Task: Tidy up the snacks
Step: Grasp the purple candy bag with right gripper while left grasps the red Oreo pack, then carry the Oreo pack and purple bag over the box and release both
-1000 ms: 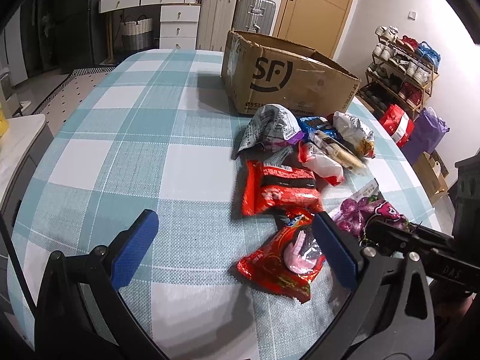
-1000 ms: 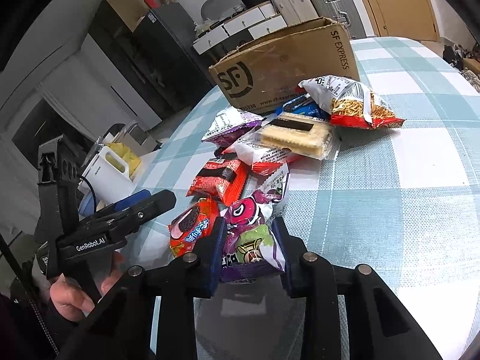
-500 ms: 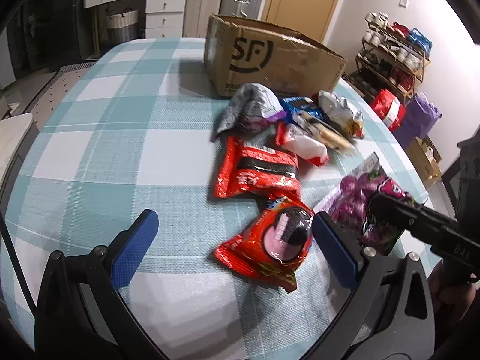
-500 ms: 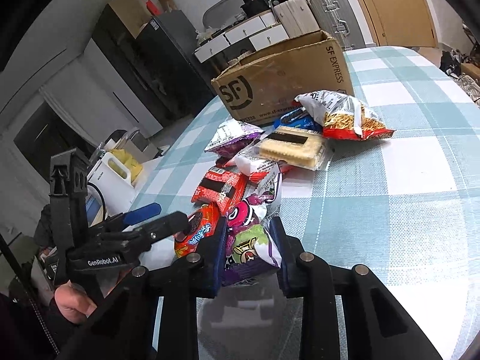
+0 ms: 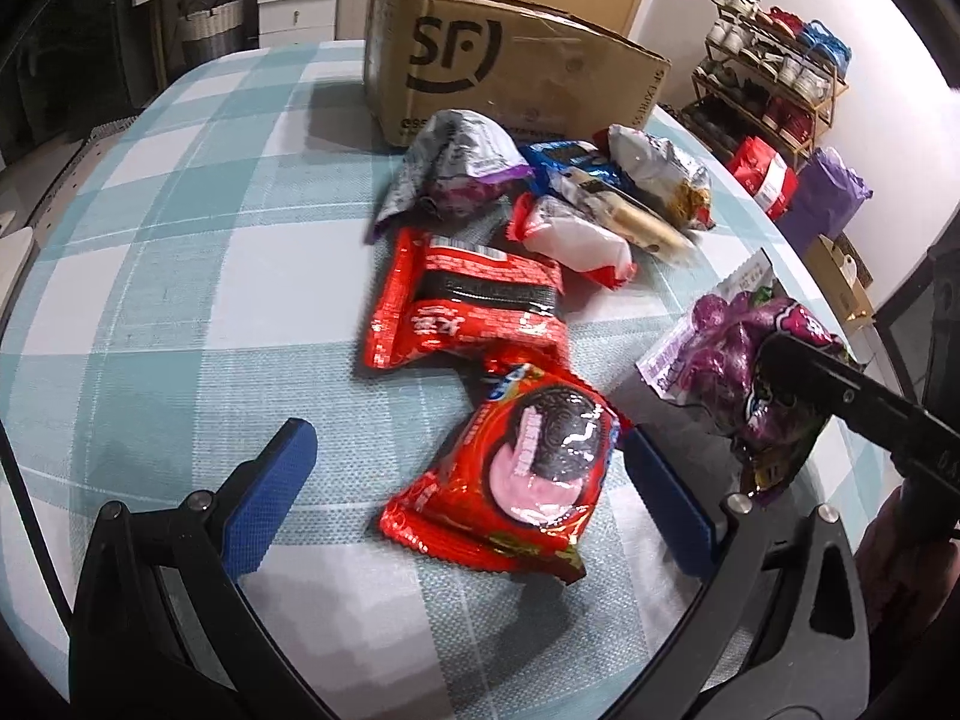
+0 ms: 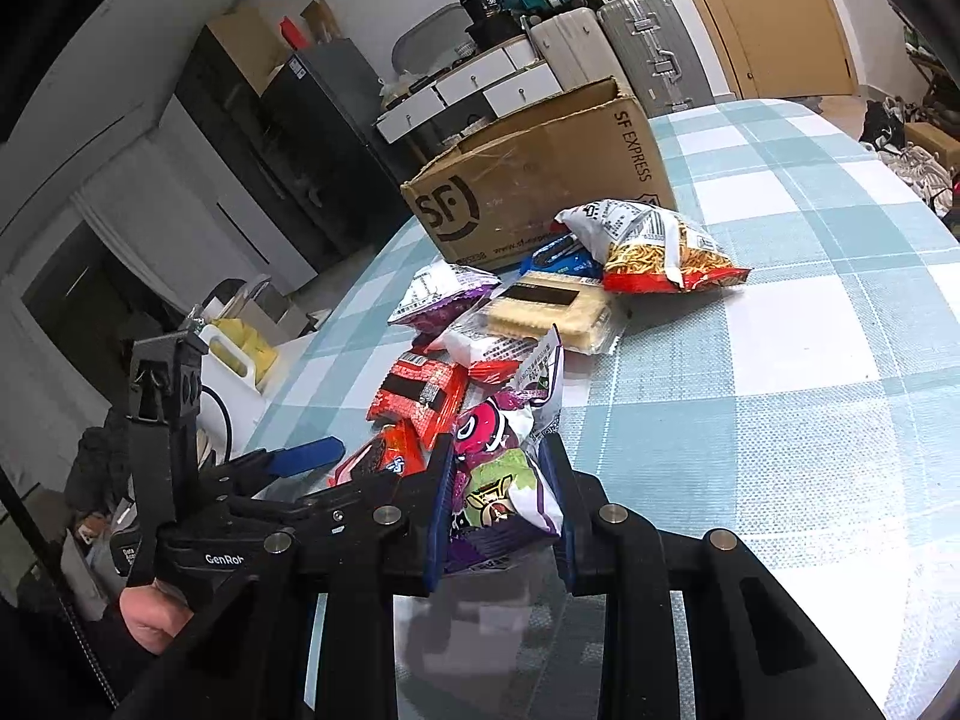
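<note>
Picking snacks off the table (image 5: 180,228) one at a time looks like the step in hand, with the cardboard box (image 5: 510,78) at the far edge as the likely drop spot (my guess, nothing is in it that I can see).

Going left to right: the left gripper (image 5: 462,480) hangs with its blue fingers (image 5: 270,486) spread wide, straddling the cookie pack (image 5: 516,468), which lies flat near the near edge. The pads aren't touching it, so nothing is held on that side. Just beyond it sits a red pack (image 5: 468,300), then the rest of the pile runs up toward the box: a grey-purple bag (image 5: 456,168), a white-red pack (image 5: 576,240), a cracker sleeve (image 5: 630,219) and a noodle bag (image 5: 660,174).

Over on the right, the right gripper (image 6: 498,510) is clamped narrow on the purple bag (image 6: 504,480), gripping its lower end, and the bag looks lifted off the cloth near the right edge.

Next move, I'd say: carry the purple bag over the pile to the box and let go above the opening. The left one needs to drop lower and close on the cookie pack, which is flat and slippery, so it could slide.
</note>
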A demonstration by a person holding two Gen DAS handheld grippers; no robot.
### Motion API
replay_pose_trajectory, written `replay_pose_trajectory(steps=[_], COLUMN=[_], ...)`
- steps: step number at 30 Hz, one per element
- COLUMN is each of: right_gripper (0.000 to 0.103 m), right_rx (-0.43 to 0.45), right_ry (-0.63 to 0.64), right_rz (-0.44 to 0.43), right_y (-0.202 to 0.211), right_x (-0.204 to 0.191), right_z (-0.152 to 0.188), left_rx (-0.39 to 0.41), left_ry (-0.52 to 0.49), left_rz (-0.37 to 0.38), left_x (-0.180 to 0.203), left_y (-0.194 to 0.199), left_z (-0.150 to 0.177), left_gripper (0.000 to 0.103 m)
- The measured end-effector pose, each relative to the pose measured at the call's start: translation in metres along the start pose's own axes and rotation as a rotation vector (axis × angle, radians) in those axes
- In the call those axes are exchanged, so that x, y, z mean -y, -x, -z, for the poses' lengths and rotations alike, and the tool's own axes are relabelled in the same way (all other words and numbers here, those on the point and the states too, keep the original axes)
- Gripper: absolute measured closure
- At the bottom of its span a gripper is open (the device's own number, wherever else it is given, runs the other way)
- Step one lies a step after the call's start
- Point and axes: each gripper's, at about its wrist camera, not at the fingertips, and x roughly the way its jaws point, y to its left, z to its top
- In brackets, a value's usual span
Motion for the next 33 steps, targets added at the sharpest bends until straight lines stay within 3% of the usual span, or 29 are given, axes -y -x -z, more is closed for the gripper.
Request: replay_pose_trajectory(steps=[8, 12, 14, 16, 18, 20, 33], right_gripper=[0.076, 0.076, 0.076, 0.076, 0.076, 0.076, 0.076], right_rx=[0.005, 0.009, 0.009, 0.011, 0.011, 0.012, 0.051], right_ry=[-0.009, -0.01, -0.01, -0.01, -0.005, 0.002, 0.032], right_rz=[0.002, 0.005, 0.006, 0.007, 0.006, 0.007, 0.003], right_y=[0.003, 0.005, 0.005, 0.006, 0.007, 0.008, 0.026], right_x=[0.002, 0.002, 0.001, 0.001, -0.001, -0.002, -0.017], right_z=[0.001, 0.002, 0.002, 0.002, 0.003, 0.002, -0.01], left_rx=[-0.005, -0.005, -0.002, 0.004, 0.007, -0.004, 0.053], left_ry=[-0.035, -0.052, -0.065, -0.081, -0.09, -0.081, -0.085], left_rz=[-0.02, -0.024, -0.036, -0.063, -0.054, -0.016, 0.016], left_x=[0.009, 0.013, 0.015, 0.016, 0.016, 0.014, 0.015], left_y=[-0.002, -0.003, -0.003, -0.001, 0.001, 0.002, 0.031], left_z=[0.002, 0.003, 0.004, 0.004, 0.002, 0.001, -0.001], left_gripper=[0.001, 0.006, 0.014, 0.041, 0.061, 0.061, 0.061])
